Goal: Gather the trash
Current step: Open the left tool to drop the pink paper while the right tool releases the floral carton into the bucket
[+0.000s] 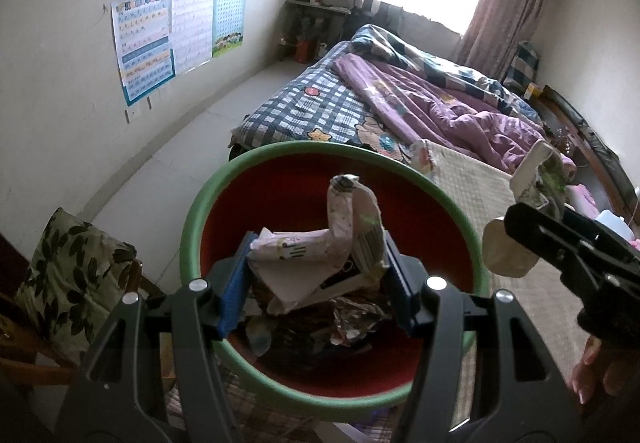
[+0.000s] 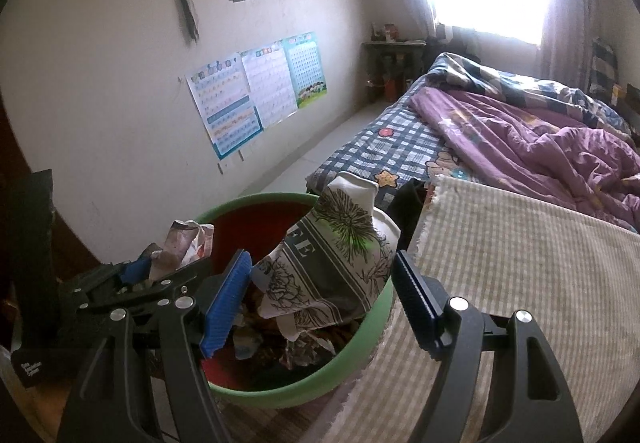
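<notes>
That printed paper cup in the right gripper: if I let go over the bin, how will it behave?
The paper cup looks crushed and creased, so probably soft and light. The right gripper holds it above the green bin, so it should drop in, though it may settle atop the trash there.

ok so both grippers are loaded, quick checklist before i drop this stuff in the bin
1. Left gripper clamped on the crumpled wrapper: ok.
2. Wrapper inside the rim of the green bin: ok.
3. Right gripper clamped on the printed pouch: ok.
4. Pouch over the bin opening: cannot tell; the left wrist view shows it outside the rim, the right wrist view over it.
5. Room in the bin above the old trash: ok.
6. Grippers apart from each other: ok.
</notes>
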Demonstrator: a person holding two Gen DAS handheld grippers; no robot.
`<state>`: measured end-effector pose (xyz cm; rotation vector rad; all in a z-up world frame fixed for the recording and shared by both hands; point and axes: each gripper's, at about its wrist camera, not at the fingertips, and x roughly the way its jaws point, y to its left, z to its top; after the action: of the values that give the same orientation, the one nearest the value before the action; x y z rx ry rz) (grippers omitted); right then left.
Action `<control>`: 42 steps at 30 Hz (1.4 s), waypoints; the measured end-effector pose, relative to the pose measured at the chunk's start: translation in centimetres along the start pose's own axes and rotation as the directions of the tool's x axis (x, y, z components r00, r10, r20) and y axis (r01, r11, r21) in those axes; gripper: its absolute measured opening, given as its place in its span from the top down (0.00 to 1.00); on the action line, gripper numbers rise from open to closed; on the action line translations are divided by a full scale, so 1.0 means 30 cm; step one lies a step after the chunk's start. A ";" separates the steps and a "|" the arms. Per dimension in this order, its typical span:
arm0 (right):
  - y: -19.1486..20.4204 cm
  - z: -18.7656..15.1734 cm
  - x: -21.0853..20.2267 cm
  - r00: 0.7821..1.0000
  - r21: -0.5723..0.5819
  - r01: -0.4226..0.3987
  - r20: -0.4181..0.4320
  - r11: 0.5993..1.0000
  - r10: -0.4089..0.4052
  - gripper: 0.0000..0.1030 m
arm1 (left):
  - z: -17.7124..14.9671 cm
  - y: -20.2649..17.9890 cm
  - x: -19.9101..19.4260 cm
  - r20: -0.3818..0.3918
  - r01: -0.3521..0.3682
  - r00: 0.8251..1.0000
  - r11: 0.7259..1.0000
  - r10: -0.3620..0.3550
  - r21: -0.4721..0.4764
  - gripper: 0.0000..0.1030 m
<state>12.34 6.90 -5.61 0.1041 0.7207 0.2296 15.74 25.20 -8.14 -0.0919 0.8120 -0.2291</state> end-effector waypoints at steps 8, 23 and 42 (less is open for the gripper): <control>-0.005 -0.004 0.048 1.000 -0.014 -0.002 -0.023 1.000 0.002 0.32 | 0.002 0.027 0.053 -0.032 0.004 0.999 1.000 -0.004 -0.001 0.44; -0.004 0.002 0.109 0.997 -0.057 -0.036 -0.068 0.998 0.032 0.32 | 0.001 0.027 0.128 -0.086 0.014 0.996 1.000 -0.013 0.010 0.44; 0.013 -0.004 0.137 0.995 -0.076 -0.050 -0.089 0.996 0.044 0.32 | -0.005 0.036 0.143 -0.098 -0.004 0.995 1.000 0.004 0.002 0.44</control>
<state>15.17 8.29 -8.27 0.0366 0.7956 0.3086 18.68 25.22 -11.46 -0.0780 0.9100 -0.2319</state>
